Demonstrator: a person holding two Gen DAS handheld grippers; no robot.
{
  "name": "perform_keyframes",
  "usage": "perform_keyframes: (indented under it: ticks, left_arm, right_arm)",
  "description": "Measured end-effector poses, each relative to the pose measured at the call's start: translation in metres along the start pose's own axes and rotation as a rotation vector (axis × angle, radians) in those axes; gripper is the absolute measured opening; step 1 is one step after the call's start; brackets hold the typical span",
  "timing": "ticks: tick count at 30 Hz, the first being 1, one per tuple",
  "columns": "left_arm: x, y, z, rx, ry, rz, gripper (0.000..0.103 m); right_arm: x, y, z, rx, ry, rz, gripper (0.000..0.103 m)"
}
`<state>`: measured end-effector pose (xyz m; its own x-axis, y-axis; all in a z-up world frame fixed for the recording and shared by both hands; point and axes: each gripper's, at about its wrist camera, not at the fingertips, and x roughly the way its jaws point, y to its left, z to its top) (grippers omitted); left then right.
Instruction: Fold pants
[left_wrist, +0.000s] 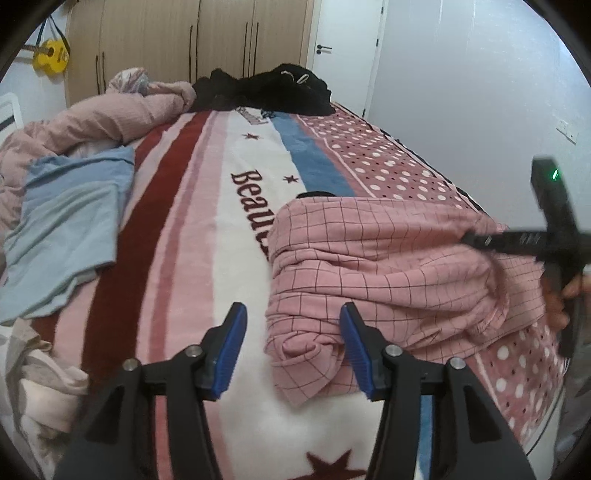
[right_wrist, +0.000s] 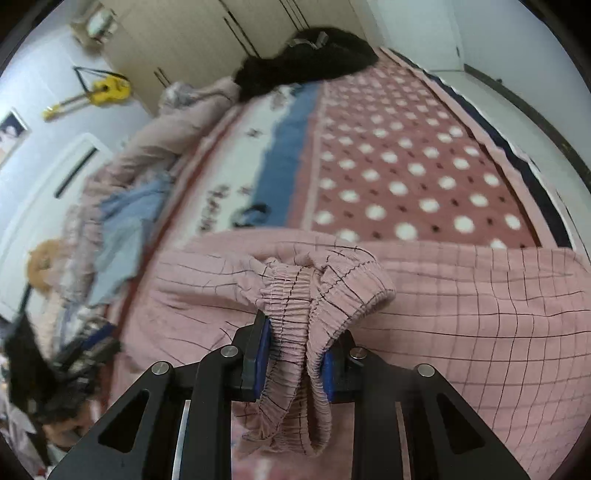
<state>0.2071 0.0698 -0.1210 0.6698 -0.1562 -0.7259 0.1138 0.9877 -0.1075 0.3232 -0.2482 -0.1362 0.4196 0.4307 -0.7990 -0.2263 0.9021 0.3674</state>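
Note:
Pink checked pants (left_wrist: 373, 258) lie bunched across the near end of the bed. In the left wrist view my left gripper (left_wrist: 294, 350) hovers open over the pants' left edge. A rumpled fold lies between its blue pads (left_wrist: 232, 350), close to the right one, and is not pinched. My right gripper (right_wrist: 295, 356) is shut on the gathered elastic waistband (right_wrist: 291, 314), which bulges up and hangs down between its pads. The rest of the pants (right_wrist: 472, 314) spreads to the right. From the left wrist view the right gripper (left_wrist: 476, 240) reaches onto the pants, held by a hand (left_wrist: 561, 295).
The striped and dotted blanket (left_wrist: 207, 229) covers the bed. A light blue garment (left_wrist: 70, 229) lies at left beside a pink duvet (left_wrist: 110, 114). Black clothes (left_wrist: 266, 92) are heaped at the far end. Wardrobe doors (left_wrist: 184, 40) and a yellow guitar (left_wrist: 51, 55) stand behind.

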Motion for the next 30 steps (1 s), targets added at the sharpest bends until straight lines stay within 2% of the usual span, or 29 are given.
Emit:
perform_keyframes:
  ticks: [2,3,4,7,8,12,15,16,17,18,19,20,22,23,25,27,28,30]
  left_arm:
    - [0.001,0.001,0.002,-0.01,0.007,-0.009,0.061]
    - [0.001,0.002,0.003,-0.012,0.004,-0.011,0.069]
    - [0.001,0.004,0.004,-0.017,0.0,-0.014,0.074]
    - [0.011,0.016,0.012,-0.088,0.014,-0.061,0.076]
    - [0.019,0.022,0.016,-0.133,0.032,-0.09,0.076]
    - [0.045,0.031,0.02,-0.214,0.091,-0.125,0.076]
    - [0.064,0.033,0.016,-0.251,0.164,-0.205,0.075]
    - [0.07,0.033,0.014,-0.263,0.188,-0.22,0.069]
    - [0.074,0.032,0.011,-0.272,0.206,-0.235,0.063]
    - [0.077,0.029,0.009,-0.272,0.221,-0.252,0.055]
    - [0.078,0.026,0.007,-0.262,0.225,-0.243,0.054]
    - [0.077,0.021,0.006,-0.235,0.219,-0.228,0.052]
    - [0.076,0.014,0.004,-0.207,0.221,-0.243,0.045]
    - [0.075,0.009,0.003,-0.193,0.225,-0.229,0.044]
    - [0.073,0.0,0.002,-0.149,0.231,-0.186,0.042]
    - [0.071,-0.005,0.002,-0.105,0.24,-0.15,0.043]
    - [0.066,-0.007,0.001,-0.079,0.243,-0.132,0.044]
    - [0.054,-0.005,-0.001,-0.043,0.237,-0.129,0.044]
  right_arm:
    - [0.013,-0.012,-0.007,0.027,0.024,-0.014,0.033]
    - [0.013,-0.017,-0.009,0.045,0.02,0.006,0.035]
    - [0.008,-0.023,-0.013,0.064,0.008,0.043,0.042]
    - [-0.01,-0.03,-0.024,0.088,-0.024,0.13,0.074]
    - [-0.017,-0.027,-0.03,0.087,-0.03,0.162,0.077]
    - [-0.013,0.0,-0.048,0.004,0.03,0.169,0.077]
    - [-0.003,0.02,-0.067,-0.087,0.072,0.146,0.071]
    - [-0.003,0.022,-0.071,-0.108,0.063,0.113,0.062]
    - [-0.004,0.022,-0.074,-0.123,0.045,0.069,0.04]
    - [-0.005,0.019,-0.074,-0.119,0.04,0.057,0.024]
    - [-0.009,0.013,-0.072,-0.098,0.039,0.077,0.006]
    - [-0.015,0.008,-0.071,-0.088,0.021,0.082,0.006]
    - [-0.028,0.002,-0.067,-0.102,-0.027,0.025,0.006]
    - [-0.034,-0.003,-0.064,-0.098,-0.036,0.026,0.006]
    - [-0.032,-0.011,-0.063,-0.061,0.009,0.053,0.007]
    - [-0.019,-0.009,-0.068,-0.092,0.09,0.007,0.011]
    - [-0.02,-0.007,-0.071,-0.107,0.083,-0.001,0.014]
    - [-0.031,-0.008,-0.07,-0.093,0.059,-0.006,0.031]
